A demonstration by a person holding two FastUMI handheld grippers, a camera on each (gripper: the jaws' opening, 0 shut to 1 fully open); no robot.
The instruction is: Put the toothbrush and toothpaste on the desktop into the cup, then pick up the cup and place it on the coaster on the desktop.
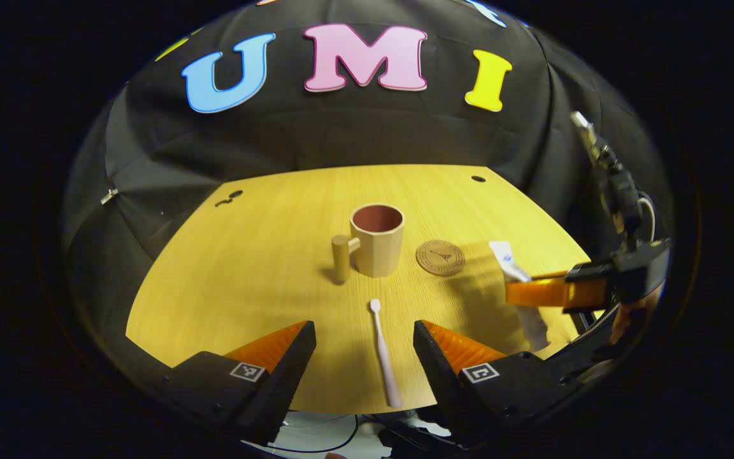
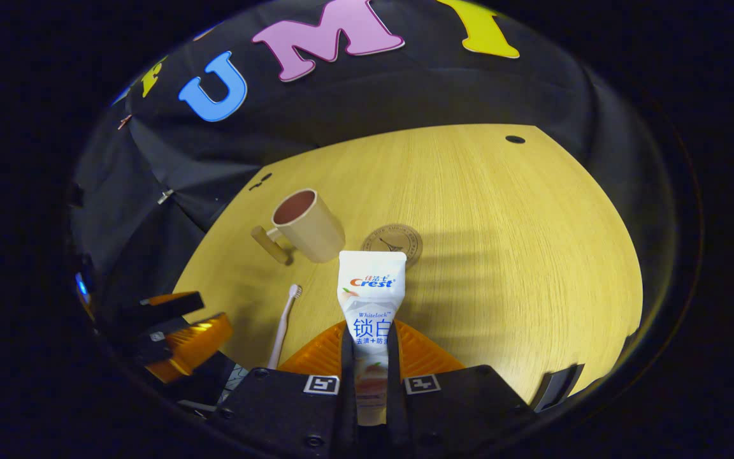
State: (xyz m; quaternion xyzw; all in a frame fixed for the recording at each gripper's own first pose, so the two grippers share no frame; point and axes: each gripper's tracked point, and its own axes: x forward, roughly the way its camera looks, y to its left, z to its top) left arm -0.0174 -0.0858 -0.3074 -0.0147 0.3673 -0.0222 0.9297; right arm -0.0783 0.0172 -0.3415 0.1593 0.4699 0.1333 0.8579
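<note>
Between right gripper (image 2: 367, 357) fingers | toothpaste (image 2: 370, 299): white flat tube, upright

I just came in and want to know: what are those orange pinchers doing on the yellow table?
The right gripper has pinched the white toothpaste tube between both fingers, apparently lifted off the wooden desktop. The left gripper is open, its fingers either side of the pale pink toothbrush lying flat. The beige cup with a wooden handle looks empty, standing beside the round brown coaster.

One cup (image 1: 377, 240), toothbrush (image 1: 385, 360), toothpaste (image 2: 371, 299), apparently one coaster (image 1: 440, 257).
</note>
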